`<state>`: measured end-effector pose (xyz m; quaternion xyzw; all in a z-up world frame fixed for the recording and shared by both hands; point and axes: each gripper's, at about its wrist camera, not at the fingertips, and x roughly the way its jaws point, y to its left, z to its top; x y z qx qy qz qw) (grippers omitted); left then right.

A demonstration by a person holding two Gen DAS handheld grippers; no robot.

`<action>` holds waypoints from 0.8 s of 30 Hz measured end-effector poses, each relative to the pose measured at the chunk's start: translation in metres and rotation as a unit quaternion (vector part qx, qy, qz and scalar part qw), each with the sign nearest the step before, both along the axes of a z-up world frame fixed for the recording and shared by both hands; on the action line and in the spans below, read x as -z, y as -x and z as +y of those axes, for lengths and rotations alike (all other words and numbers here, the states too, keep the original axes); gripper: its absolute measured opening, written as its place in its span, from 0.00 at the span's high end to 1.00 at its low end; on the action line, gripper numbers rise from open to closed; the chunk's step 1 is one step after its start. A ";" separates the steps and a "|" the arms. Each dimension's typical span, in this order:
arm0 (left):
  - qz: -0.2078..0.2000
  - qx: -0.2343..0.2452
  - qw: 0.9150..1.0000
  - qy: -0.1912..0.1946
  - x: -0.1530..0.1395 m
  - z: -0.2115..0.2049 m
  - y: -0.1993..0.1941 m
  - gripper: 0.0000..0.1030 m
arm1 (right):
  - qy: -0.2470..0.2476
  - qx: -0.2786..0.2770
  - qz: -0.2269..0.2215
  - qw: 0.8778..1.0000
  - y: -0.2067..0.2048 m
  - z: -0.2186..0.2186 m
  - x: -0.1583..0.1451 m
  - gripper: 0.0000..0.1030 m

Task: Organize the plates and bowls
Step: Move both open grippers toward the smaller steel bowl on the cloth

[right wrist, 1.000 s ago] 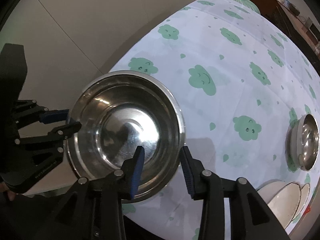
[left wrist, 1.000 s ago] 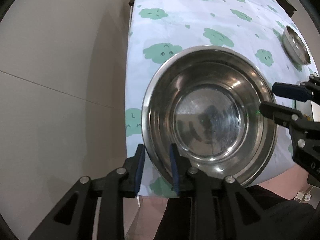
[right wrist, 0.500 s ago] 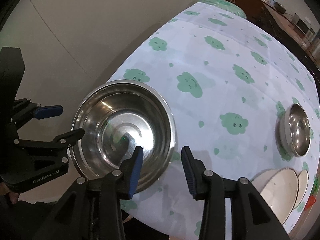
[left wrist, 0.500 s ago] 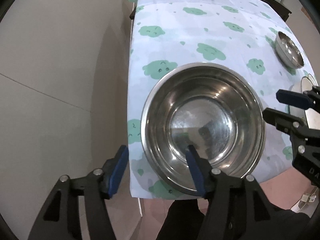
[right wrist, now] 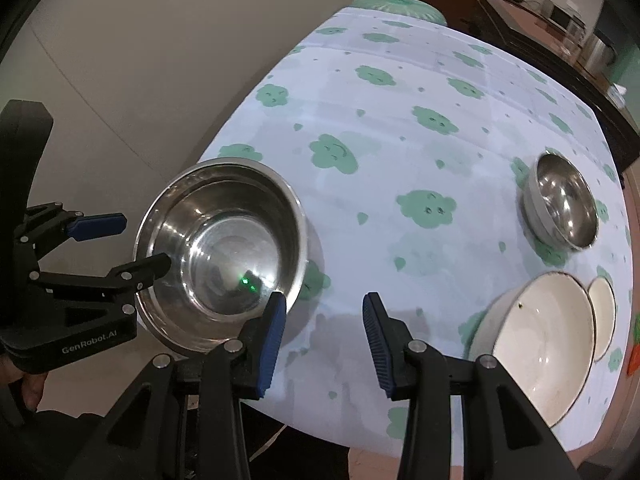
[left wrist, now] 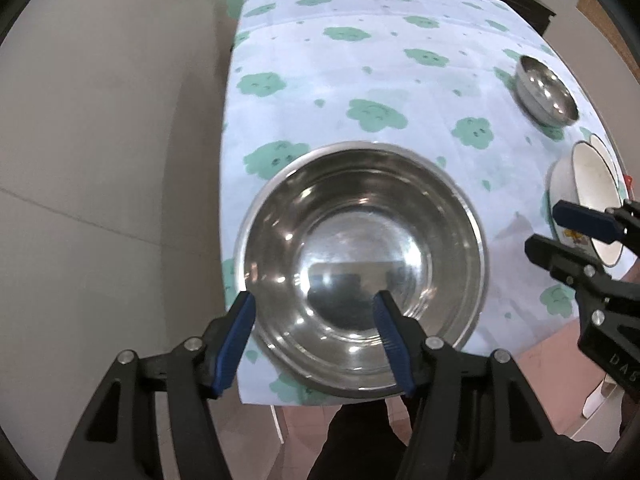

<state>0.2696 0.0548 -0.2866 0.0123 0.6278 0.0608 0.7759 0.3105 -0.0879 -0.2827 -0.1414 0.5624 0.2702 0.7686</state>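
A large steel bowl point(left wrist: 360, 264) point(right wrist: 224, 248) stands at the near left corner of the table, its rim overhanging the edge. My left gripper point(left wrist: 314, 320) point(right wrist: 132, 246) hangs open just above the bowl's near left rim, straddling it without touching. My right gripper point(right wrist: 324, 312) point(left wrist: 560, 236) is open over bare cloth just right of the bowl, nothing between its fingers. A small steel bowl point(right wrist: 564, 208) point(left wrist: 546, 94) sits at the far right. A white bowl point(right wrist: 540, 340) point(left wrist: 588, 192) and a smaller white dish point(right wrist: 602, 316) lie near the right front edge.
The table wears a white cloth with green cloud prints point(right wrist: 400, 120). Pale floor tiles point(left wrist: 100, 160) lie to the left of the table. A dark sideboard with appliances point(right wrist: 540, 12) stands beyond the far end. A person's dark clothing point(left wrist: 360, 440) shows below the front edge.
My left gripper let go of the large bowl's rim, opened wide and rose. My right gripper lifted and slid right, off the bowl's rim onto open cloth. More of the table shows.
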 end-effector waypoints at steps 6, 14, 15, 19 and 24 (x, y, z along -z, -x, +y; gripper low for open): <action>-0.004 0.030 1.000 -0.002 -0.005 -0.023 -0.014 0.40 | -0.002 0.027 0.000 1.000 -0.006 -0.022 0.000 0.59; -0.006 0.063 0.998 0.003 -0.011 -0.059 -0.036 0.40 | -0.004 0.056 -0.006 0.998 -0.021 -0.056 -0.002 0.59; -0.007 0.068 0.998 0.004 -0.012 -0.064 -0.039 0.40 | -0.004 0.059 -0.006 0.998 -0.023 -0.060 -0.003 0.59; -0.012 0.081 0.997 0.002 -0.016 -0.088 -0.058 0.40 | -0.010 0.076 -0.008 0.997 -0.033 -0.082 -0.004 0.59; -0.014 0.092 0.996 0.002 -0.019 -0.119 -0.086 0.39 | -0.010 0.100 -0.007 0.995 -0.056 -0.118 -0.003 0.59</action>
